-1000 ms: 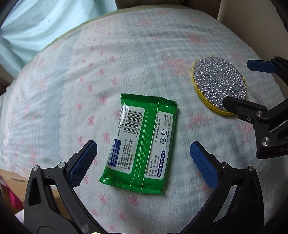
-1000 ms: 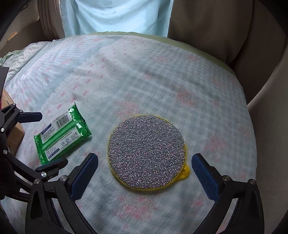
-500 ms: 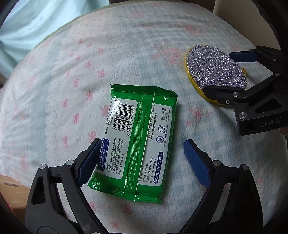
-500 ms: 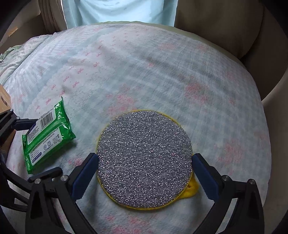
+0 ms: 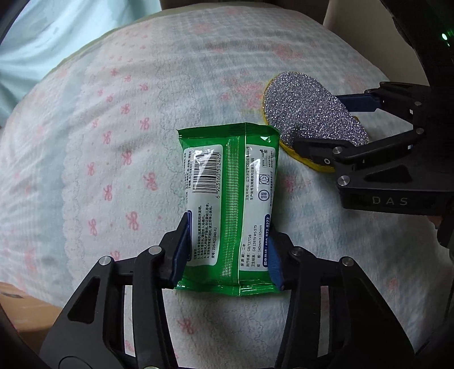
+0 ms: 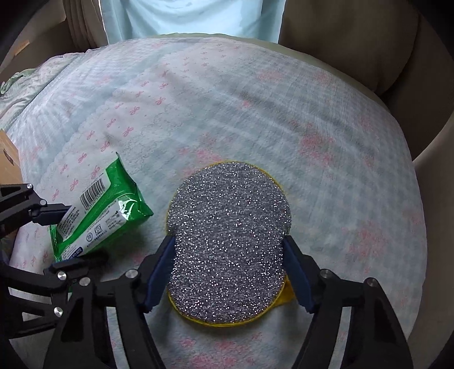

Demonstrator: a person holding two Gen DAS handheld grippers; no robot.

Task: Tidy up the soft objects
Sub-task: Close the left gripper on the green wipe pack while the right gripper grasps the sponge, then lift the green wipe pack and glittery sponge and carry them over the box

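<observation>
Nearest in the left wrist view, the left gripper (image 5: 228, 252) is clamped on the green wipes pack (image 5: 228, 195), its blue pads (image 5: 181, 249) pressed against both long edges of the near end. The barcode and printed label are shown face up here, readable only from this side. The pack is laid on the checked bedspread (image 5: 119, 119) with pink bows. Just beyond its far right corner, the round sponge (image 5: 312, 113) is seen, pinched by the right gripper (image 5: 332, 122).

From the right wrist view, that right gripper (image 6: 228, 272) is shown closed on the sponge (image 6: 229, 241): the glittery grey top is squeezed narrower between the pads (image 6: 159, 272), and a yellow underside bulges out at the near right. Only this view shows the squeeze head-on. To the left, the pack (image 6: 99, 210) appears tilted, far end raised, held by the left gripper (image 6: 61, 235); whether it is fully off the bedspread (image 6: 312, 127) cannot be told. Further off, a pale blue curtain (image 6: 190, 17) is seen beyond the bed edge, and a cardboard box (image 6: 8, 161) is glimpsed at far left.
</observation>
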